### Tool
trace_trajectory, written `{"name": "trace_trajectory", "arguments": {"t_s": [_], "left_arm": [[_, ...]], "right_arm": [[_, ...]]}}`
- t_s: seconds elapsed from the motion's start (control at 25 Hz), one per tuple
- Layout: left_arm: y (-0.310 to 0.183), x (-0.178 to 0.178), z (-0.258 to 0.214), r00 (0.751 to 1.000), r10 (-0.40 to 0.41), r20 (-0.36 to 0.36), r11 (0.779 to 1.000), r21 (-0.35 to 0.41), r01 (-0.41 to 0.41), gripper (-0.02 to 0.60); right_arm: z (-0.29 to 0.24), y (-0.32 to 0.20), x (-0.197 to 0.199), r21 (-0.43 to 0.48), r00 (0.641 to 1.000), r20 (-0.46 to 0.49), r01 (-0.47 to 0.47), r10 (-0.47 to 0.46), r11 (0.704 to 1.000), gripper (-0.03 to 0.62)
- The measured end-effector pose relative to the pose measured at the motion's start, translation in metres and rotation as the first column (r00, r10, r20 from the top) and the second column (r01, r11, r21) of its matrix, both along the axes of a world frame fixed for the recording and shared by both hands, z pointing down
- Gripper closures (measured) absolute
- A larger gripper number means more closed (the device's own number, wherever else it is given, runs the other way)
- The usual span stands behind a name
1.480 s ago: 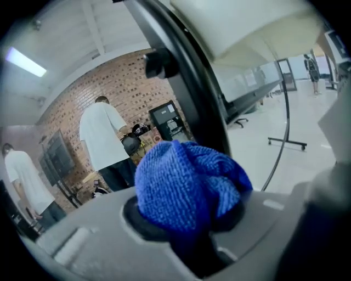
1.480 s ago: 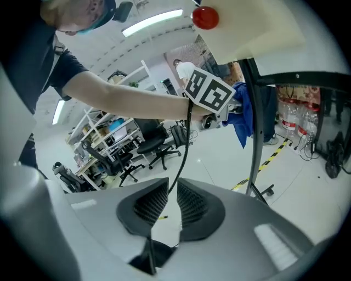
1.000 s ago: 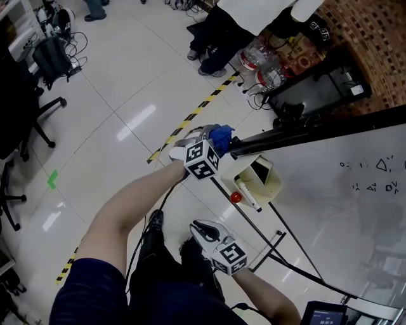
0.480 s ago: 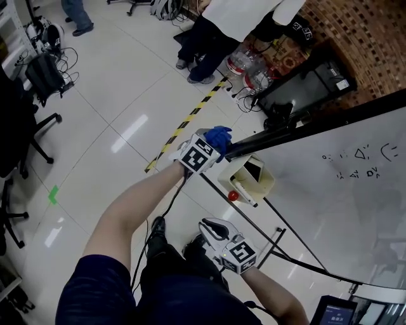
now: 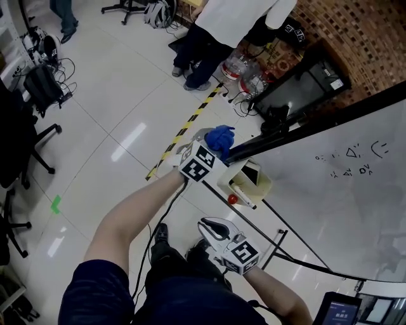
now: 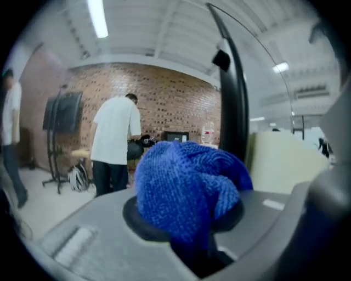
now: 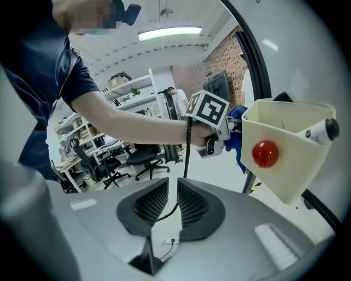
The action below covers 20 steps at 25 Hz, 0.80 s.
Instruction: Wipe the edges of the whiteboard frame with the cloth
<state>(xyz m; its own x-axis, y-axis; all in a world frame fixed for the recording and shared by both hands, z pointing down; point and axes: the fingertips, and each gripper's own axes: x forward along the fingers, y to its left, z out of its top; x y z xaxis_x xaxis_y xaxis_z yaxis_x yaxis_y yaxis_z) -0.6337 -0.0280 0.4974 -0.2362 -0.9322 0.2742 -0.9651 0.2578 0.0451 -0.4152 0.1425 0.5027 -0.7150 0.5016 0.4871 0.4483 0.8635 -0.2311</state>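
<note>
A bunched blue cloth sits in my left gripper, whose jaws are shut on it. It rests against the left end of the whiteboard's black frame. In the left gripper view the cloth fills the jaws, with the frame's black edge just behind it. My right gripper hangs lower, near my legs, clear of the board. Its pads stand a narrow gap apart with nothing between them.
A cream marker tray with a red knob hangs under the frame's corner. A person in a white top stands beyond, near water bottles and a black screen. Office chairs stand left; striped tape crosses the floor.
Both grippers have risen a little. The left one has rolled slightly, the cloth still at the frame's corner. The right one's jaws look the same.
</note>
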Motion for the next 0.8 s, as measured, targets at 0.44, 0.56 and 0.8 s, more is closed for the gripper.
{"name": "trace_trajectory", "arguments": {"t_s": [0.44, 0.56, 0.8], "left_arm": [[-0.01, 0.007, -0.037, 0.996, -0.013, 0.084, 1.0, -0.004, 0.014, 0.453], [-0.011, 0.008, -0.054, 0.996, -0.014, 0.084, 1.0, 0.023, 0.012, 0.453], [-0.011, 0.012, -0.081, 0.991, -0.001, 0.134, 1.0, 0.026, -0.002, 0.453]], "right_arm": [[-0.032, -0.02, -0.014, 0.0, 0.998, 0.049, -0.051, 0.051, 0.999, 0.542], [-0.039, -0.033, -0.021, 0.017, 0.994, 0.087, -0.063, 0.061, 0.998, 0.542], [-0.066, -0.047, -0.039, 0.035, 0.986, 0.129, -0.11, 0.105, 0.993, 0.542]]}}
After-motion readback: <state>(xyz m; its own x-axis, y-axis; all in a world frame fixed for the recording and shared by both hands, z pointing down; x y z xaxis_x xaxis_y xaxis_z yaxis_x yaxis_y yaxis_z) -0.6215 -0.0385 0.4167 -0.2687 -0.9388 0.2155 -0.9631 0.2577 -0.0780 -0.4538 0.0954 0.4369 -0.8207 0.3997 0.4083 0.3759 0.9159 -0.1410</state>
